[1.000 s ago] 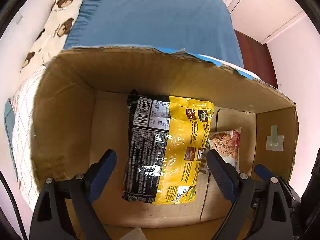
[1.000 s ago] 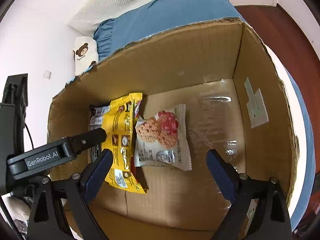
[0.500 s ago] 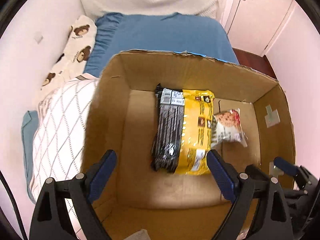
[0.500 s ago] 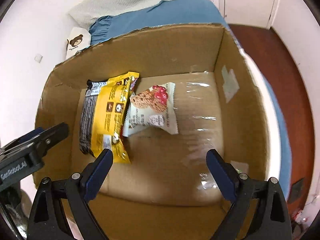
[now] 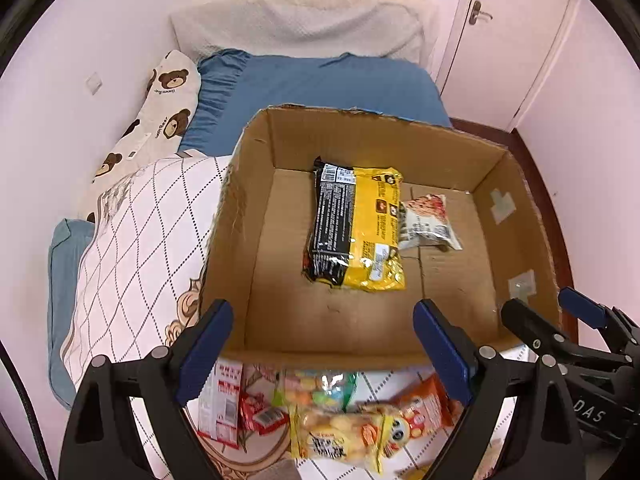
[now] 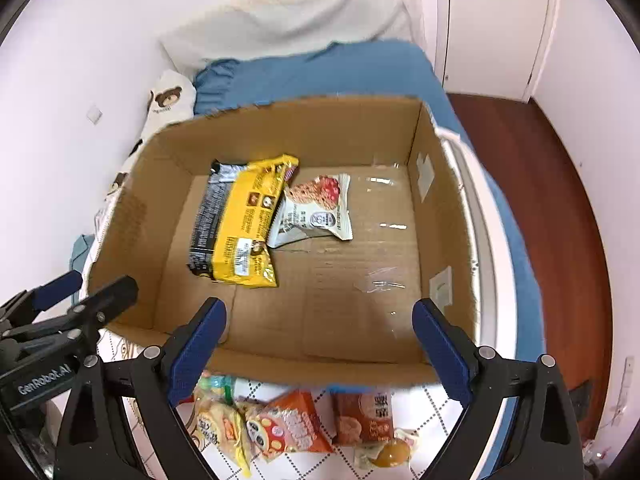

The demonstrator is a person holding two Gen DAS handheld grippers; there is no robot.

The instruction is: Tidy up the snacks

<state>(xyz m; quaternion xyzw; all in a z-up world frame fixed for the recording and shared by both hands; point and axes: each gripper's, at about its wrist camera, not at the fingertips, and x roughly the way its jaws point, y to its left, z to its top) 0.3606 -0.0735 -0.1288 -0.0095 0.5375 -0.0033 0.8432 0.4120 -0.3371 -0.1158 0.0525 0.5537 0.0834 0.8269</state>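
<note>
Brown cardboard box (image 5: pixel 256 248); yellow-black packet (image 5: pixel 356 228); white biscuit-print pouch (image 6: pixel 316 212); blue sheet (image 5: pixel 320 84); bear-print pillow (image 5: pixel 160 112).

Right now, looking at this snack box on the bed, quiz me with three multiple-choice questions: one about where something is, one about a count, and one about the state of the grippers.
1. Where does the white cookie packet lie?
A. In the cardboard box, beside the yellow and black packet
B. On the quilt, outside the box
C. Between the right gripper's jaws

2. How many packets are inside the box?
A. None
B. Two
C. Five

3. What is the state of the two grippers?
A. Both shut on packets
B. Left shut, right open
C. Both open and holding nothing

Answers:
1. A, its edge meets the yellow and black packet on the box floor.
2. B, only those two lie inside; the other snacks are on the quilt in front.
3. C, the left gripper and right gripper stand wide with nothing between their jaws.
</note>
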